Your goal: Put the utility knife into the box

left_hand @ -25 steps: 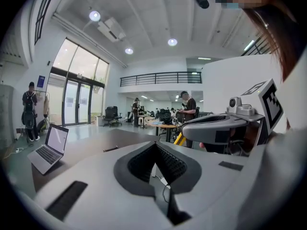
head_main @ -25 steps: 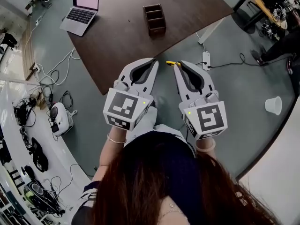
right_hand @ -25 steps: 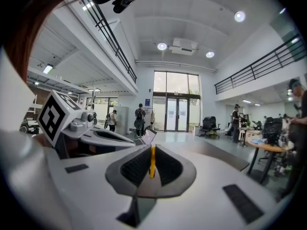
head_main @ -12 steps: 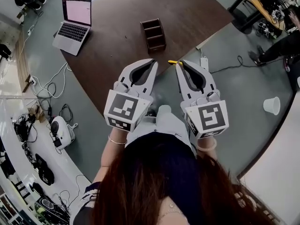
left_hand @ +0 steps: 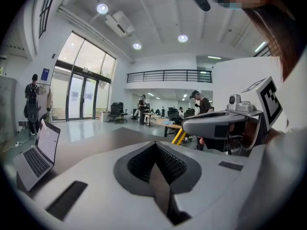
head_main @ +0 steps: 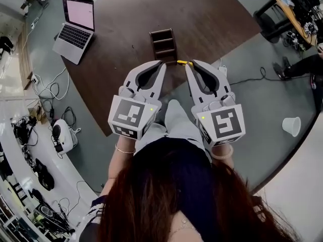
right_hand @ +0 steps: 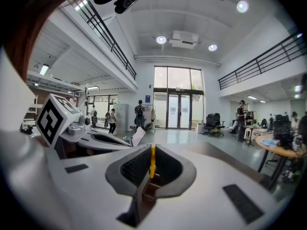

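right gripper jaws clamped on the yellow utility knife, which is pinched thin and upright at the jaw tips in the right gripper view. left gripper jaws pressed together with nothing between them, held just beside the right one. both tips sit over the near edge of the brown table, knife near the dark compartmented box but apart from it; laptop well off at the far left corner.

surface: brown table | on it: open laptop, compartmented box, well apart
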Action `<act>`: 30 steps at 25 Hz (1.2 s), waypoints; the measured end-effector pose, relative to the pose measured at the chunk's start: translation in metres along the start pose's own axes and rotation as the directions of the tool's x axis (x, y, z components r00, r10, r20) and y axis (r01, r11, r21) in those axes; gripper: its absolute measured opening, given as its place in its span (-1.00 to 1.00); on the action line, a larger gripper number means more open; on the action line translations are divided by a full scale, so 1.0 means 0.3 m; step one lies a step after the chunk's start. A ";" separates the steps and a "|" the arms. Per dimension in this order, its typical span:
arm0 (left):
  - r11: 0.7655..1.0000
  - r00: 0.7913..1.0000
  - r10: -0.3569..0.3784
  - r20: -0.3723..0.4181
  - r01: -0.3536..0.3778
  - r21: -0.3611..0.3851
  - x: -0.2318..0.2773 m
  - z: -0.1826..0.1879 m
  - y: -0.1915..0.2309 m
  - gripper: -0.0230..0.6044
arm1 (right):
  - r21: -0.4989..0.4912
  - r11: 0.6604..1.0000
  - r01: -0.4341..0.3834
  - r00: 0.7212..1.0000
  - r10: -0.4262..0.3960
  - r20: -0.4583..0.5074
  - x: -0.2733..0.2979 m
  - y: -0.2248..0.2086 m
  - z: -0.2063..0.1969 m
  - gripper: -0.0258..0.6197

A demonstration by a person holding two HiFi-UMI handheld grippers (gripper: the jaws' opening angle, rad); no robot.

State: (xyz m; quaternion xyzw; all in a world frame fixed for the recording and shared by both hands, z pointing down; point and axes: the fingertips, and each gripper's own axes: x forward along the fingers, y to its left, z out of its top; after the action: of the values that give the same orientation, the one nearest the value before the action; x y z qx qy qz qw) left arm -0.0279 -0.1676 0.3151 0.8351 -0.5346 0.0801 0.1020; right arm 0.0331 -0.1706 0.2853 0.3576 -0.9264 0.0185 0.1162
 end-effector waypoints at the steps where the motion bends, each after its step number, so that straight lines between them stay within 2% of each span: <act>1: 1.000 1.000 0.015 0.001 -0.015 -0.008 0.018 -0.002 0.012 -0.93 | 0.000 1.000 -0.017 1.000 0.017 0.000 0.022 -0.011 -0.002 -0.81; 10: 0.995 0.995 0.088 -0.041 -0.090 -0.046 0.135 -0.055 0.135 -0.93 | 0.011 0.995 -0.099 0.993 0.099 -0.066 0.200 -0.081 -0.054 -0.81; 17: 0.994 0.994 0.077 -0.078 -0.082 -0.072 0.209 -0.144 0.224 -0.93 | 0.075 0.993 -0.094 0.983 0.105 -0.152 0.330 -0.095 -0.168 -0.81; 30: 0.978 0.983 0.074 -0.169 -0.105 -0.183 0.284 -0.390 0.312 -0.93 | 0.154 0.978 -0.141 0.929 0.184 -0.321 0.489 -0.073 -0.515 -0.81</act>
State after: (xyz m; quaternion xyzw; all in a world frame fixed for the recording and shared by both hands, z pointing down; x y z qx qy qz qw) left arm -0.0806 -0.2506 0.4567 0.7872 -0.5670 0.1004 0.2207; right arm -0.0264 -0.2652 0.4680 0.2779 -0.9167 0.1477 0.2460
